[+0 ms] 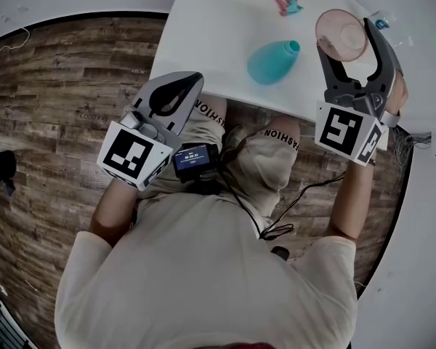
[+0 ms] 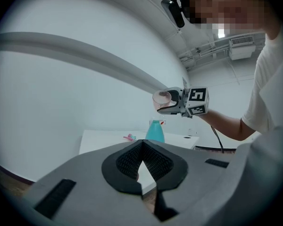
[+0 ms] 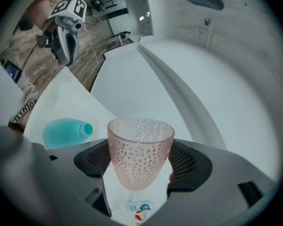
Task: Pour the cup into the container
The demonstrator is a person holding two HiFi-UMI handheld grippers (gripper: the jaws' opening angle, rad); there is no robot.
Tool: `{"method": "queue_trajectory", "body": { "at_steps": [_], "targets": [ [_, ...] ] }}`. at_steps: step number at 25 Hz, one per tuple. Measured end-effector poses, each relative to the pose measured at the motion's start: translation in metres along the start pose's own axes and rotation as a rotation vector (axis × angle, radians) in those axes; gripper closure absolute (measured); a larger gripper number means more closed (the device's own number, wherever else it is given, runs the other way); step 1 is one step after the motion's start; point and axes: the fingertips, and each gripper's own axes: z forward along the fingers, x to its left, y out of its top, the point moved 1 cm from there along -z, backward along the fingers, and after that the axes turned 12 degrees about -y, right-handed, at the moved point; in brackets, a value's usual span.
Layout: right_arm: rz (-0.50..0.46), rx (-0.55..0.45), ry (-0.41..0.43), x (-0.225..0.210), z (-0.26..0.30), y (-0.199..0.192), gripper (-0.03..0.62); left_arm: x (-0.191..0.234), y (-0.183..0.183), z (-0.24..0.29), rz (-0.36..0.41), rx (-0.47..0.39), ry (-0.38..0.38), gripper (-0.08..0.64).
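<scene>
Right gripper view shows our right gripper (image 3: 140, 169) clamped on the pink dimpled cup (image 3: 140, 145) at frame centre, teal bottle (image 3: 66, 132) at left. We judge the cup light, stiff, slick, maybe breakable: hold its mid-wall. Our left gripper (image 2: 142, 167) sits closed, empty.

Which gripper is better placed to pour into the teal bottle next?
Right. The right gripper is shut on the pink cup, raised near the teal bottle. The left gripper is shut, empty, back off the table.
</scene>
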Motion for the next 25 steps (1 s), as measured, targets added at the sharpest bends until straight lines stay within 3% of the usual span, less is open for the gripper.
{"method": "queue_trajectory", "body": {
  "at_steps": [5, 17, 25],
  "targets": [
    [0.184, -0.003, 0.052, 0.0, -0.007, -0.005, 0.224, 0.0, 0.004, 0.001, 0.013, -0.004, 0.009, 0.551],
    [0.502, 0.023, 0.1, 0.008, -0.025, -0.029, 0.224, -0.004, 0.008, 0.006, 0.039, -0.005, 0.018, 0.551],
    [0.622, 0.008, 0.104, 0.009, -0.034, -0.038, 0.224, -0.007, 0.006, 0.008, 0.042, -0.001, 0.025, 0.551]
  ]
}}
